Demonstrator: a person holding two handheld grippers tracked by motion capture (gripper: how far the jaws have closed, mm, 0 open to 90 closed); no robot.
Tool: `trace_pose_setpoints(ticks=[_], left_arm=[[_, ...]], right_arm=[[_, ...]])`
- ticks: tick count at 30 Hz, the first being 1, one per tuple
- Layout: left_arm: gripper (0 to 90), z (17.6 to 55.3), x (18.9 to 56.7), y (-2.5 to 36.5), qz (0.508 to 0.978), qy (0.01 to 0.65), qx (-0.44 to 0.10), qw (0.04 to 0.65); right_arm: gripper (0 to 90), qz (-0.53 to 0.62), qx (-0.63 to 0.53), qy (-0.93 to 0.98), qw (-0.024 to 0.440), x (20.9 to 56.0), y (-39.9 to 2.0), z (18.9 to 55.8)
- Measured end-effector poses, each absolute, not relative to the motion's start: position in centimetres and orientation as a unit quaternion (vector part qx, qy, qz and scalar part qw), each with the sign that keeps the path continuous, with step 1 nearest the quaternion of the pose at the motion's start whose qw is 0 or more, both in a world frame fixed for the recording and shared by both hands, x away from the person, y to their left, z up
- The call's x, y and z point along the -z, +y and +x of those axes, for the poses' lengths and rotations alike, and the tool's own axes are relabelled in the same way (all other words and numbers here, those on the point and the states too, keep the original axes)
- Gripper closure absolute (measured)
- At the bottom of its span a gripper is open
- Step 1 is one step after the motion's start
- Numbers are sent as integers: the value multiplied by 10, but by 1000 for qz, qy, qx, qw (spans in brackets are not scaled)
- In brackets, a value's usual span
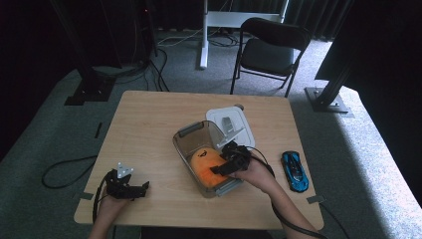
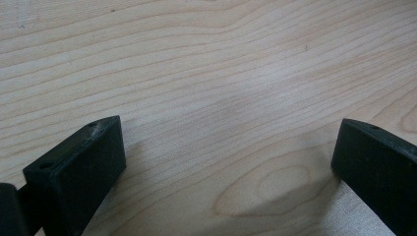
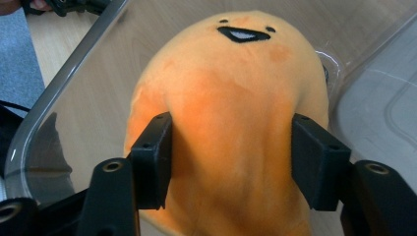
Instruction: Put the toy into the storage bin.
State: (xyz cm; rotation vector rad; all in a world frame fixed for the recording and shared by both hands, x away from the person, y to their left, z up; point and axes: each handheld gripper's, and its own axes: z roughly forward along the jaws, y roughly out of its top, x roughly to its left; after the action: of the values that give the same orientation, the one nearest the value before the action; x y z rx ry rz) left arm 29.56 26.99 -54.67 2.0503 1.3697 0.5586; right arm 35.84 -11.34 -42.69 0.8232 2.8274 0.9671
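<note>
The left gripper [image 1: 142, 187] rested on the bare wooden table [image 2: 206, 73] near the person's edge, its jaws spread wide with nothing but wood grain between them, and it had no part in the work.

The right gripper [image 3: 231, 157] reached into the clear plastic bin [image 1: 185, 143], and the orange plush toy [image 3: 231, 113] with a stitched smiling face lay in the bin, directly between its jaws. The jaws stood about half open, one pad at each flank of the plush's body, the face beyond the pad tips. Whether the pads pressed the fabric or only brushed it was hard to judge; the plush looked barely pinched, so this was probably a release.

To do that well, the jaws needed to spread until both pads were clear of the pile, and then draw straight back up out of the bin, so the soft toy would not be dragged along or catch on the bin's rim. The white lid [image 1: 230, 124] lay beyond the bin, just beside it, and a blue toy car [image 1: 294, 171] sat to the right of the right hand.
</note>
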Motion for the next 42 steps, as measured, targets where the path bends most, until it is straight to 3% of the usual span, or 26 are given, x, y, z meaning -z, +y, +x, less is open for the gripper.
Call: trace_pose_setpoints(ticks=[11,17,32,42], left_arm=[[2,296,547,270,773,516,-211,302],[2,296,547,270,773,516,-211,302],[3,296,547,270,774,516,-210,301],[3,296,547,270,773,516,-210,302]], right_arm=[[312,271,-329,905,10,423,-118,358],[213,267,-341,901,16,414,-124,353],[179,271,-362,892,12,404,-136,350],[139,303,-386,870,39,397,-161,351]])
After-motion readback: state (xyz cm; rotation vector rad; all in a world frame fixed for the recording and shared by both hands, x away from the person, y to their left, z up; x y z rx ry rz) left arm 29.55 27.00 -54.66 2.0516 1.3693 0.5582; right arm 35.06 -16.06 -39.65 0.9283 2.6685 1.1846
